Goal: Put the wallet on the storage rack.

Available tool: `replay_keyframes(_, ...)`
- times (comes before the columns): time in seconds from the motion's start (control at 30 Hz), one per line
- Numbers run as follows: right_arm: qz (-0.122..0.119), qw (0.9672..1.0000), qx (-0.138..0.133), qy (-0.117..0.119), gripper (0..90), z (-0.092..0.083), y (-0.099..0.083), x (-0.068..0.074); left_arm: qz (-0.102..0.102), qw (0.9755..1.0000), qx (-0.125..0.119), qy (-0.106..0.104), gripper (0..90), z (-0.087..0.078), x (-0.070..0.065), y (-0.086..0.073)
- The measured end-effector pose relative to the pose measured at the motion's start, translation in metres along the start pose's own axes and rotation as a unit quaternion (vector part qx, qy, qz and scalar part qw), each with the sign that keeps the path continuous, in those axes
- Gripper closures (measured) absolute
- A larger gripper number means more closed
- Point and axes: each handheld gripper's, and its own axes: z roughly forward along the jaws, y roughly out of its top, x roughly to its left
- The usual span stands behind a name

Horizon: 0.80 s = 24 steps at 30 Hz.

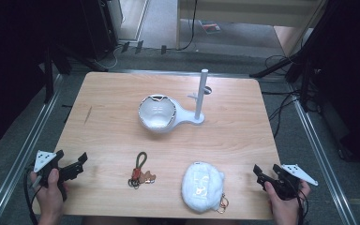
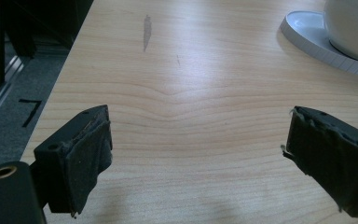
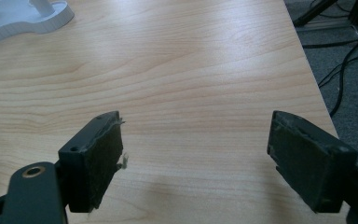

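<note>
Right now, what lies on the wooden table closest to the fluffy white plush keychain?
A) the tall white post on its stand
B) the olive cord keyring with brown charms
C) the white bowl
B: in the high view the olive cord keyring with brown charms lies just left of the fluffy white plush keychain, while the white bowl and tall white post stand farther back.
</note>
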Motion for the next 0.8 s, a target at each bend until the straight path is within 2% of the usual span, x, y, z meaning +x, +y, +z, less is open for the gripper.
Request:
replay_keyframes(0.2, -0.001, 1.0000, 0.001, 0.005, 19.9, -0.002, 0.004, 0.003, 0.000, 1.0000, 0.002, -0.003, 8.0, 0.000, 0.000, 0.000)
replay_keyframes(0.37, -0.007, 0.9997, -0.005, 0.023, 20.4, -0.006, 0.010, 0.014, -0.001, 1.0000, 0.001, -0.006, 8.0, 0.000, 0.000, 0.000)
replay_keyframes(0.57, -0.026, 0.9986, 0.001, 0.047, 20.7, -0.004, 0.016, 0.035, 0.002, 1.0000, 0.001, -0.006, 8.0, 0.000, 0.000, 0.000)
replay_keyframes(0.63, -0.031, 0.9983, 0.002, 0.050, 20.4, -0.004, 0.016, 0.038, 0.002, 1.0000, 0.003, -0.006, 8.0, 0.000, 0.000, 0.000)
replay_keyframes(0.73, -0.036, 0.9975, 0.006, 0.060, 14.0, -0.004, 0.017, 0.047, 0.002, 1.0000, 0.003, -0.006, 8.0, 0.000, 0.000, 0.000)
replay_keyframes(0.8, -0.034, 0.9969, 0.010, 0.071, 13.9, -0.004, 0.018, 0.053, 0.003, 1.0000, 0.004, -0.006, 8.0, 0.000, 0.000, 0.000)
